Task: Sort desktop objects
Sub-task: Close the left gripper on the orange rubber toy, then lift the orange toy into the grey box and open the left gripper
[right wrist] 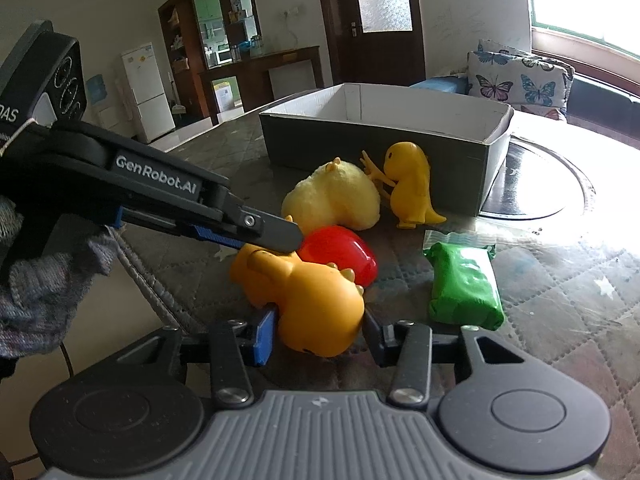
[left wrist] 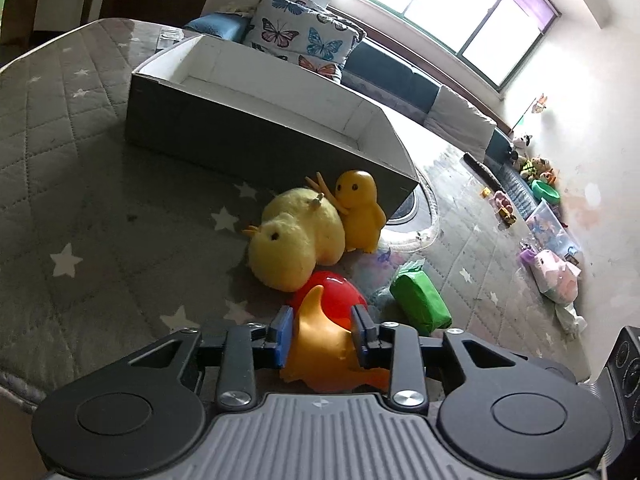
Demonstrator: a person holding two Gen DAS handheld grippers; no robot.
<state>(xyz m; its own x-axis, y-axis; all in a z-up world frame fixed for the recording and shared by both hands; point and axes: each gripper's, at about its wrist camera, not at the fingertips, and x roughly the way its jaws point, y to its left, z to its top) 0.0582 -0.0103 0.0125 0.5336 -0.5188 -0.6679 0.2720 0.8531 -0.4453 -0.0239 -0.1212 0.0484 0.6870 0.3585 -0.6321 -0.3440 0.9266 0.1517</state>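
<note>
An orange rubber dinosaur (right wrist: 308, 300) lies on its side on the quilted table. My left gripper (left wrist: 322, 336) is shut on its tail end (left wrist: 320, 344); it shows from the side in the right wrist view (right wrist: 260, 236). My right gripper (right wrist: 320, 334) has its jaws around the dinosaur's head, touching or nearly so. A red plastic piece (right wrist: 340, 254) lies just behind it. A yellow plush chick (left wrist: 294, 240), a second orange dinosaur (left wrist: 360, 212) standing against the box, and a green packet (right wrist: 464, 284) lie nearby. The grey open box (left wrist: 256, 120) stands behind.
A round glass turntable (right wrist: 560, 196) lies under the box's right end. The table's near edge (right wrist: 140, 276) runs at the left. A sofa with butterfly cushions (left wrist: 304, 36) stands beyond the table. Toys lie on the floor by the wall (left wrist: 548, 232).
</note>
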